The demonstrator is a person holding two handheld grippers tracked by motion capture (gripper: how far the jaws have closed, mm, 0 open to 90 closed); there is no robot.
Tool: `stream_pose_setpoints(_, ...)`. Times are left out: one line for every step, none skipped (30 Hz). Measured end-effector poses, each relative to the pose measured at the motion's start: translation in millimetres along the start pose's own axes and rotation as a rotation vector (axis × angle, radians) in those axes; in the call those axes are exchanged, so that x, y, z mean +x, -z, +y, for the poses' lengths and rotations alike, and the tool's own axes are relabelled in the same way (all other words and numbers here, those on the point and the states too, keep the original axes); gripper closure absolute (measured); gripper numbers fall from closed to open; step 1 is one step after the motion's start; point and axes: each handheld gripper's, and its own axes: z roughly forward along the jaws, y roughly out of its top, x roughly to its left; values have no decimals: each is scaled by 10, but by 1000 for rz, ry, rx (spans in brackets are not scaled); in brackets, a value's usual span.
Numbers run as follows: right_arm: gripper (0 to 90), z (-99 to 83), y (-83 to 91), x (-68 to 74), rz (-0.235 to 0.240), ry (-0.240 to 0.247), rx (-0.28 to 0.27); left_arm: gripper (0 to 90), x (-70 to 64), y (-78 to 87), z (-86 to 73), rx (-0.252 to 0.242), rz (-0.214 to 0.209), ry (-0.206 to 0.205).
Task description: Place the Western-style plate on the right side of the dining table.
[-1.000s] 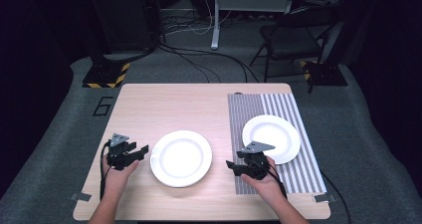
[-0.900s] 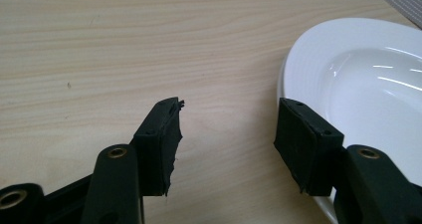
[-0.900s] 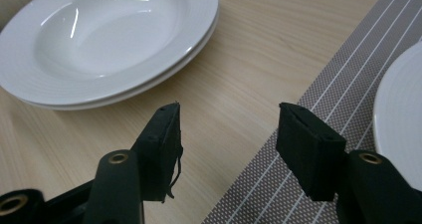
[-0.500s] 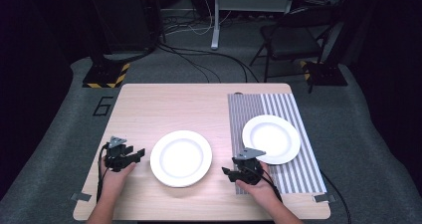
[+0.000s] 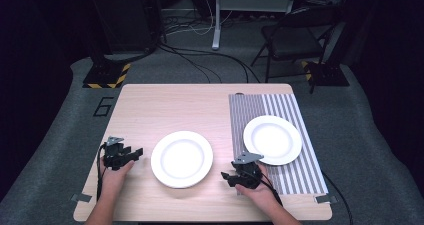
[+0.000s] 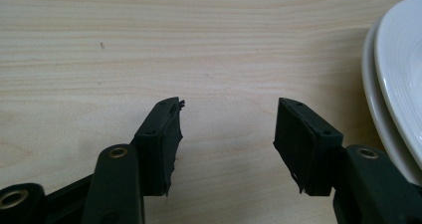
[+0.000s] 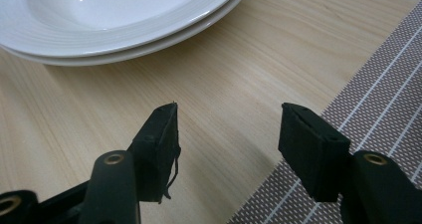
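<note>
Left gripper point(image 5: 134, 152) sits low on the wooden table point(image 5: 165, 102) at about 8 o'clock from the table's middle, jaws spread wide with nothing between them, just bare wood showing in the gap in the left gripper view point(image 6: 226, 129). Its tips point toward 3 o'clock, at the centre plate point(image 5: 182, 158), near the rim but not touching it. In that same view the plate's edge point(image 6: 393, 84) sits off at 3 o'clock, and it looks like two stacked rims, so maybe one plate on another.

Right gripper point(image 5: 228, 177) is at roughly 5 o'clock on the table, also wide open and holding nothing point(image 7: 226, 129). It rests right by the left edge of the striped placemat point(image 5: 280, 135), which shows at 4 o'clock in the right gripper view point(image 7: 378, 114), and the centre plate point(image 7: 119, 15) is up at 11 o'clock, near but apart.

Farther back, at 2 o'clock from the right gripper, a second white plate point(image 5: 272, 139) lies on the placemat.
</note>
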Motion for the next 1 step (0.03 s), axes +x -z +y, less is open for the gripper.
stream_pose_setpoints(398,-6,-4,-2,-5,8,1,437,0,0,0,0,0,0)
